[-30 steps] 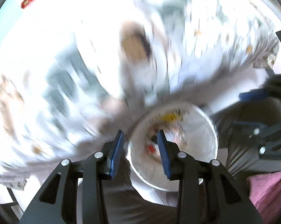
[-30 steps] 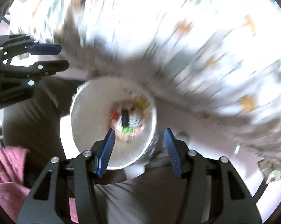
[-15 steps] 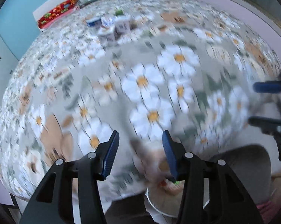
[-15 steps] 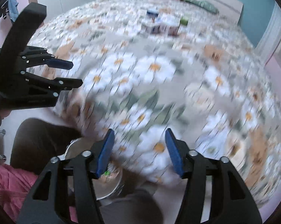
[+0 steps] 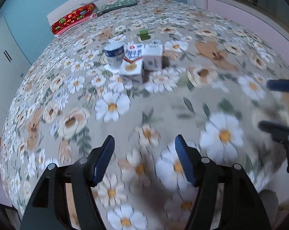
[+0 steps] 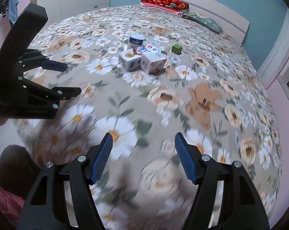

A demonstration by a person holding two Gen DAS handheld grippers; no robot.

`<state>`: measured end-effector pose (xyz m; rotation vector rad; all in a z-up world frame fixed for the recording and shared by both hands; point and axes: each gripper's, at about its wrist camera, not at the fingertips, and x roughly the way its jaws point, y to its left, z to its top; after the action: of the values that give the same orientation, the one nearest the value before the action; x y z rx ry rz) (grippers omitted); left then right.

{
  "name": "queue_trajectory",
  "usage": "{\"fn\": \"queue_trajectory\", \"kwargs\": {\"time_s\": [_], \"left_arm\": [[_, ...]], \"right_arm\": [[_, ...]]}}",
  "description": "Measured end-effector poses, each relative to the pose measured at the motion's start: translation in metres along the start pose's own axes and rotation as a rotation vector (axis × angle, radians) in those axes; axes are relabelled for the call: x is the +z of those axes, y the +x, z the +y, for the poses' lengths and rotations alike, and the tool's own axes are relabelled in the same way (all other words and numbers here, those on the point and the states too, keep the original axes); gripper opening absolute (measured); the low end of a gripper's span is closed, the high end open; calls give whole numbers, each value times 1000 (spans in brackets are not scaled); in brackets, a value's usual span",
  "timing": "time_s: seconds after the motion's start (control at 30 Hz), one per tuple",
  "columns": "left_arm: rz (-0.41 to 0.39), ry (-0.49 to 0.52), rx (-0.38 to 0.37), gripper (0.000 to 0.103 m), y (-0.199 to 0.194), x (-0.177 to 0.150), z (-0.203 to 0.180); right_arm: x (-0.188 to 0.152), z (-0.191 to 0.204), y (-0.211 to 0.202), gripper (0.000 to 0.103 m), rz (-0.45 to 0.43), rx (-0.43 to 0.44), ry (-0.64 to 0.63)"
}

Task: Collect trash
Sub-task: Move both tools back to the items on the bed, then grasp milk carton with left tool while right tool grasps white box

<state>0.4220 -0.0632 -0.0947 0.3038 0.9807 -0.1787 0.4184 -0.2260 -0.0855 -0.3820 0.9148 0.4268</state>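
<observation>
Both grippers, left (image 5: pixel 144 160) & right (image 6: pixel 143 158), hang wide open, empty, over the bed's (image 5: pixel 163 111) near edge. Reach step, I'd guess. Trash cluster mid-bed: cartons (image 6: pixel 142 61), yogurt cup (image 5: pixel 114 56), green cube (image 6: pixel 177 48). Next: go fwd, grab nearest carton.

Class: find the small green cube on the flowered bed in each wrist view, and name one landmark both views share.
Left wrist view: the green cube sits upper centre, just behind the cluster of cartons.
Right wrist view: the green cube sits upper centre-right, to the right of the cartons.
Shared landmark: the red pillow at the headboard.
</observation>
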Motion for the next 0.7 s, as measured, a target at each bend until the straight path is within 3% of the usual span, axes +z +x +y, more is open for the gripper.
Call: {"fn": "queue_trajectory", "kwargs": {"time_s": [0.13, 0.53, 0.7], "left_arm": [[-4, -25, 23, 75, 24, 25, 9], [-2, -87, 21, 82, 91, 76, 34], [-17, -91, -25, 83, 107, 88, 41]], "right_arm": [[26, -17, 23, 67, -6, 9, -19], [97, -48, 112, 73, 6, 97, -130], [120, -51, 144, 73, 13, 156, -191]]}}
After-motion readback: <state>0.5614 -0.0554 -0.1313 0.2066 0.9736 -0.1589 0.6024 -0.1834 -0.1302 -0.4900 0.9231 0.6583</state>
